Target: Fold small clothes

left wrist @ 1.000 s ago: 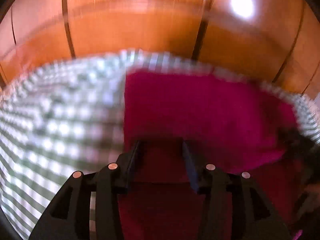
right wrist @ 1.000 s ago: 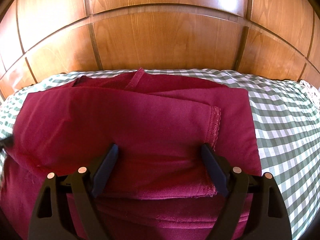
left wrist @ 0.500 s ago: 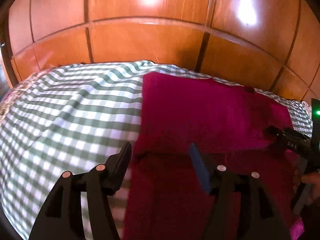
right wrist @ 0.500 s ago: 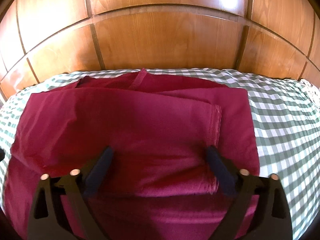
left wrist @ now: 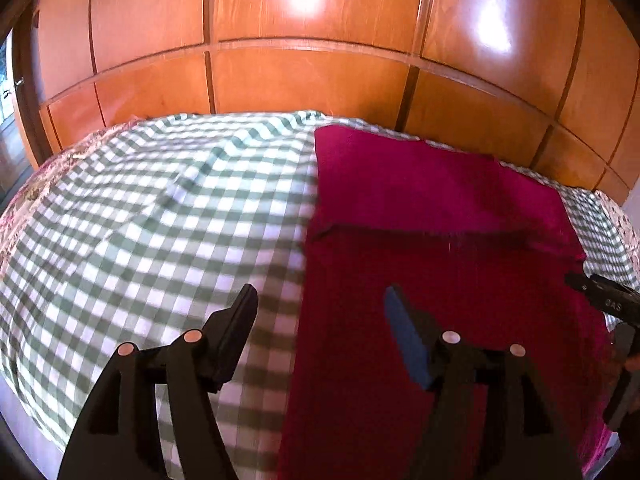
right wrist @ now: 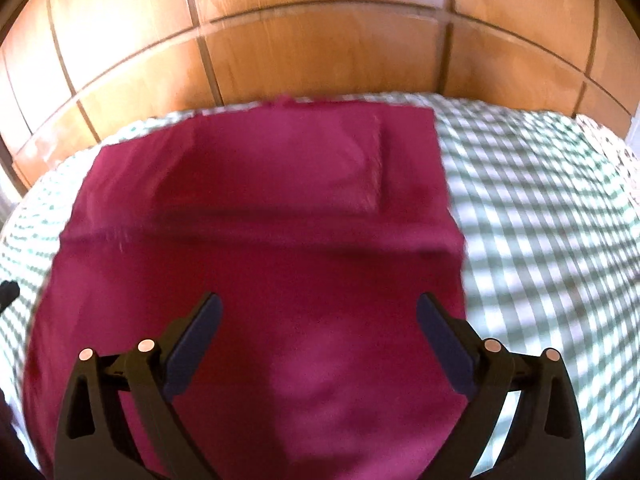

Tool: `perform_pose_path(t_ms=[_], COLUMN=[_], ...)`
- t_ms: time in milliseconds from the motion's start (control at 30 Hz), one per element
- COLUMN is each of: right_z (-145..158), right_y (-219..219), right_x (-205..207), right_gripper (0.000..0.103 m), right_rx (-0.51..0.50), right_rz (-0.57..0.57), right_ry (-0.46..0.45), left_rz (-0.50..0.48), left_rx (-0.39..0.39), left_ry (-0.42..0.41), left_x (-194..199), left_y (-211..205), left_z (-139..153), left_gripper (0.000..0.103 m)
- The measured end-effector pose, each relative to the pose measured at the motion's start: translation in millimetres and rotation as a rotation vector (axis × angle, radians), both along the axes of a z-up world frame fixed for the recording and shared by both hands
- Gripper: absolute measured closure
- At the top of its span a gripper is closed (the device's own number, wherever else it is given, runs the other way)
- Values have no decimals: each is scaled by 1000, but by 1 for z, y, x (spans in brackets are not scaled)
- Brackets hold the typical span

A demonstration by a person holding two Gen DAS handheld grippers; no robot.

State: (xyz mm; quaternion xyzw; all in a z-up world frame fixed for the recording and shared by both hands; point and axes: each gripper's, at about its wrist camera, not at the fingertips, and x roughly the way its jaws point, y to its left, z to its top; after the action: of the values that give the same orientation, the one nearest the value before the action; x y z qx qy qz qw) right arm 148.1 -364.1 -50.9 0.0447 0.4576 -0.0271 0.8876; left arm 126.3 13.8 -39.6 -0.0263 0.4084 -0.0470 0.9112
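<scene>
The maroon garment lies flat on the green-checked bedspread, partly folded, and neither tool has hold of it. Seen from its own camera, the right gripper hangs above the near half of the cloth with its jaws wide apart and nothing between them; its view is blurred, so fine detail is lost. The left gripper is likewise spread and empty, one finger over the checks and the other over the garment's left edge, which runs away from it in a fairly straight line. Beyond both tools a fold line crosses the cloth from side to side, and the far portion sits as a doubled layer on top, with a hemmed panel, seemingly a sleeve, turned in toward the middle. Behind the bed stands the panelled wooden wardrobe; in the left view the tip of the right gripper shows at the garment's right edge. My reading is that one fold is laid and the hands are between grasps, with the near half not yet brought over. The next move probably calls for each gripper to come down on a near corner or edge, pinch only the layers meant to travel, and carry them evenly to the far edge. Uneven lifting would likely skew the fold, and a deep pinch could catch the bedspread too.
</scene>
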Motion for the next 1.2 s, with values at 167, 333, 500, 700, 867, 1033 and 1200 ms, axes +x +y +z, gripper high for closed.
perform_pose_path(t_ms=[167, 333, 500, 700, 867, 1033, 1200], right_z=[-7, -10, -11, -11, -8, 28, 41], right_y=[-22, -58, -70, -50, -38, -40, -48], right_x=[-41, -82, -133, -183, -188, -164, -119], right_gripper=[6, 6, 14, 51, 91, 94, 94], right_rx=[-17, 53, 183, 239, 278, 394, 419], right_rz=[-34, -115, -83, 34, 103, 118, 83], right_ry=[44, 83, 118, 226, 249, 98, 11], left_rz=[-14, -103, -274, -400, -440, -415, -360], left_rx=[-10, -30, -88, -137, -195, -426, -526], left_ry=[56, 107, 174, 253, 239, 179, 119], left_x=[-17, -43, -81, -115, -117, -99, -56], left_y=[13, 29, 35, 32, 30, 52, 51], left_z=[-15, -26, -31, -44, -33, -3, 11], left_gripper=[37, 37, 52, 84, 92, 92, 93])
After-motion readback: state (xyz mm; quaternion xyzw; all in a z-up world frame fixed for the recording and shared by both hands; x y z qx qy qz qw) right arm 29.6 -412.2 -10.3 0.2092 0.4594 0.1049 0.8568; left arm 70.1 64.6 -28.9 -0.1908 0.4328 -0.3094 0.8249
